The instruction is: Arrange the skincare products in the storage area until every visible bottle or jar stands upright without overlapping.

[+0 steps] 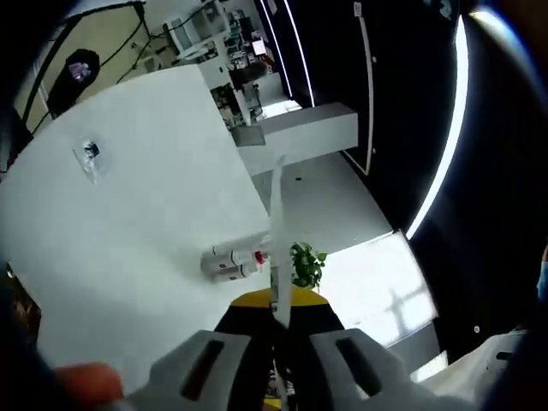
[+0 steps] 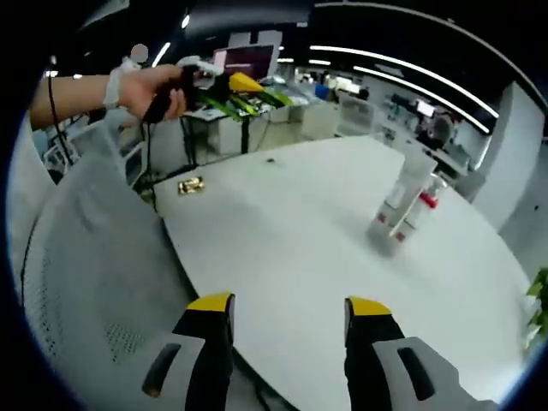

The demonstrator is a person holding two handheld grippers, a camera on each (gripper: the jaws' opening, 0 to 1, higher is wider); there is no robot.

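Two white skincare bottles [image 2: 401, 210], one with a red part near its top, stand close together on the round white table [image 2: 282, 240], far right of centre and well beyond my right gripper [image 2: 289, 312]. That gripper hangs open over the table's near edge with nothing between its yellow-tipped jaws. The same bottles [image 1: 231, 261] appear in the rolled left gripper view, a short way off my left gripper [image 1: 276, 301], whose yellow tips meet with only a thin pale seam between them. A hand [image 2: 145, 90] holds the left gripper [image 2: 244, 90] high beyond the table's far side.
A small gold packet [image 2: 190, 185] lies near the table's far left edge, seen too as a small packet [image 1: 90, 154]. A grey mesh chair [image 2: 86, 282] stands at the left by the table rim. A green plant [image 1: 306, 265] sits past the bottles. Desks fill the background.
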